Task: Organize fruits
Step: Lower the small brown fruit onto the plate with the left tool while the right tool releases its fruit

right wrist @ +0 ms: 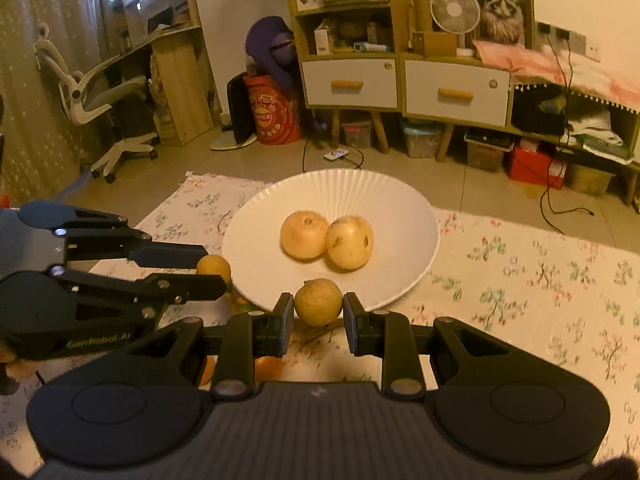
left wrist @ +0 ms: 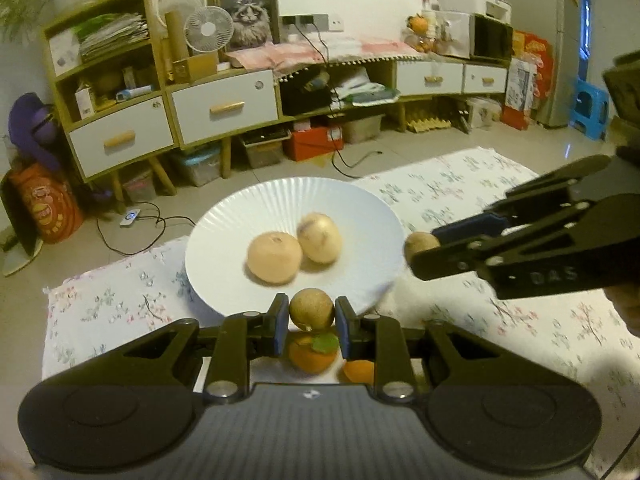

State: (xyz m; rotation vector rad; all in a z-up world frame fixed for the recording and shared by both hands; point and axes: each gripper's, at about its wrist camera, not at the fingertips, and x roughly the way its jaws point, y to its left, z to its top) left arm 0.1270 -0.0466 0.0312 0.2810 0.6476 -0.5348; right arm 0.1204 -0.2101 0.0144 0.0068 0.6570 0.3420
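Living room with wooden cabinets along the far wall; a bench under a floral cloth [right wrist: 520, 280] carries a white plate [right wrist: 280, 200]. On the plate lie two pale round fruits [right wrist: 305, 241], touching. Left gripper [left wrist: 311, 322]: fingers closed on a small brownish fruit [left wrist: 311, 309] at the plate's near edge. Right gripper [right wrist: 318, 316]: fingers closed on a similar fruit [right wrist: 319, 301] at the near rim. Two oranges [left wrist: 312, 354] lie under the left gripper.
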